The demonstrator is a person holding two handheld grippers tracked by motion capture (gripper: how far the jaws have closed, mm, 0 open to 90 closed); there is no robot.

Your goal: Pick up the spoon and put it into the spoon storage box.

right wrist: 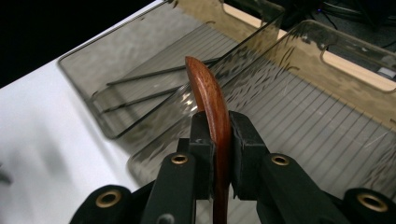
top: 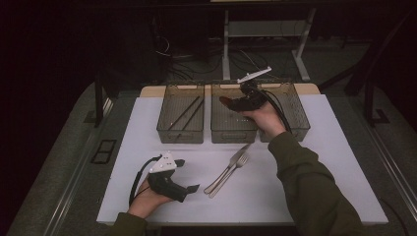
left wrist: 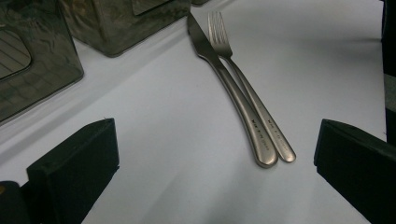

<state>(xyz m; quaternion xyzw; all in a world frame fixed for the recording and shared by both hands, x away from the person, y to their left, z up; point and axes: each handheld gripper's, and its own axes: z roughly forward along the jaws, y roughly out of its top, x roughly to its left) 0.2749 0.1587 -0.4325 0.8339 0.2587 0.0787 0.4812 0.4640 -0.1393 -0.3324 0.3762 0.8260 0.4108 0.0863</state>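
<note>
Holding a reddish-brown wooden utensil point(right wrist: 211, 100) edge-on between its pads, your right hand-held gripper point(top: 235, 102) hangs over the middle bin point(top: 233, 129) of three smoky translucent bins at the far side of the white worktop point(top: 319, 162). In the right gripper view the wooden piece curves up past the jaw tips, which pinch it narrowly from both sides. The left bin point(top: 180, 130) contains two thin dark sticks point(top: 184, 114); the right bin point(top: 296, 118) sits just beside the middle one. Your left hand-held gripper point(top: 189, 187) rests near the worktop's near left edge, jaws spread wide with nothing between them. It faces a metal knife point(left wrist: 229, 81) and fork point(left wrist: 247, 88) lying side by side, touching, near the worktop's centre.
</note>
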